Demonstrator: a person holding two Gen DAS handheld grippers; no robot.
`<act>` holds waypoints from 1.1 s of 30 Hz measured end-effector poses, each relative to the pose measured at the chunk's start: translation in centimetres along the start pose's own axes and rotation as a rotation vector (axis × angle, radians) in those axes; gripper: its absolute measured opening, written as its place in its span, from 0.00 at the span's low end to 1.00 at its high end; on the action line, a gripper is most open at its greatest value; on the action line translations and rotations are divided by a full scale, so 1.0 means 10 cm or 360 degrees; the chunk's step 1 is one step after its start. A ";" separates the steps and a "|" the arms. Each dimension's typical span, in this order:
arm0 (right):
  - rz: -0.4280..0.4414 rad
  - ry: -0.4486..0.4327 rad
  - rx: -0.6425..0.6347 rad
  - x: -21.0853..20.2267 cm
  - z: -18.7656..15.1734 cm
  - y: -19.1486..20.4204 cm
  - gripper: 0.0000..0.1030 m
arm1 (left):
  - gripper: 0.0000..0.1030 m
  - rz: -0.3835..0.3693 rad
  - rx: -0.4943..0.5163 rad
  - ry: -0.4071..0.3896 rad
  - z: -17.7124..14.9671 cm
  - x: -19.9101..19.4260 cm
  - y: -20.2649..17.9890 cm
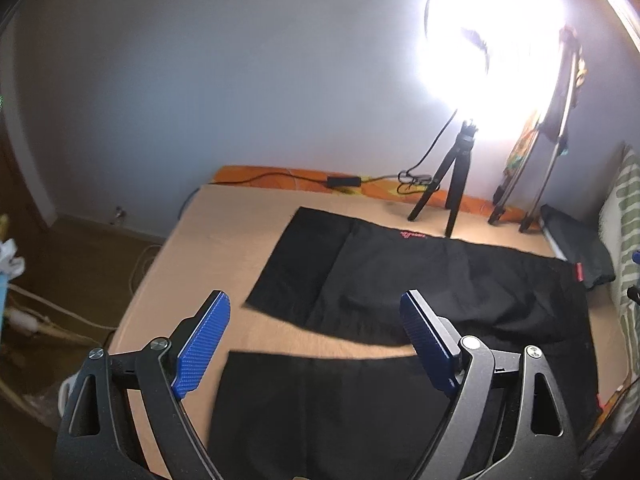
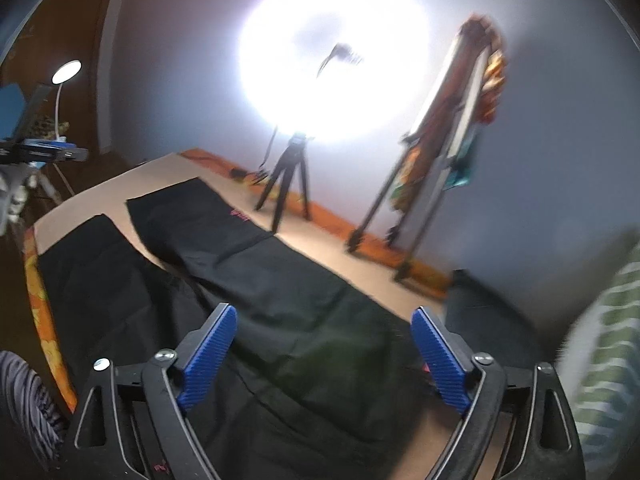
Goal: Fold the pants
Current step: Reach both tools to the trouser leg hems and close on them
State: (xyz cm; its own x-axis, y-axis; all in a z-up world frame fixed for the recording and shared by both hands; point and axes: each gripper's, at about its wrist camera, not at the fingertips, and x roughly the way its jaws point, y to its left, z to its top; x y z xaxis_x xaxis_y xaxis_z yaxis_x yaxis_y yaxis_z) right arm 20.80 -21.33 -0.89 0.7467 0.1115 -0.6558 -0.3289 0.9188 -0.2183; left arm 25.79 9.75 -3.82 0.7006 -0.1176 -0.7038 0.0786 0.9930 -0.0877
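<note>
Both tools agape above pants (image 1: 420, 288)

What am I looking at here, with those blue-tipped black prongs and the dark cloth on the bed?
There is no robot arm here. A person holds a hand tool in each hand, and each tool carries a wide-angle camera looking forward along its two fingers. One picture comes from the left gripper, the other from the right gripper. The blue strips are the grip pads on the fingers.

On the tan bed cover lies a pair of black pants, spread flat with the legs apart, waiting to be folded. Behind it stand a bright ring light on a small tripod and a larger tripod.

Both tools stand open above the cloth. Nothing is held.
</note>
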 end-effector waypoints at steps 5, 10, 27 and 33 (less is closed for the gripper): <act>0.0146 0.0152 0.0045 0.70 0.15 -0.16 0.82 | 0.83 -0.0016 0.0023 0.0129 0.22 0.56 0.02; 0.0189 0.0277 0.0072 1.36 0.25 -0.36 0.77 | 0.83 -0.0025 0.0034 0.0211 0.53 1.15 0.06; 0.0410 0.0539 0.0261 2.83 0.28 -0.76 0.80 | 0.82 -0.0055 -0.0261 0.0447 0.97 2.66 0.48; 0.0440 0.0565 0.0178 3.03 0.28 -0.74 0.85 | 0.82 -0.0069 -0.0235 0.0490 0.93 2.79 0.42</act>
State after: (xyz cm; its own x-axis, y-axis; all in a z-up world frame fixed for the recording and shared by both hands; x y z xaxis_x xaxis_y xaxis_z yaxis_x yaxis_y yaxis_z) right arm 47.47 -23.66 -17.16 0.3889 0.2392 -0.8897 -0.4089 0.9102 0.0660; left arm 52.32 10.67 -17.28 0.4501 -0.1784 -0.8750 -0.0159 0.9781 -0.2076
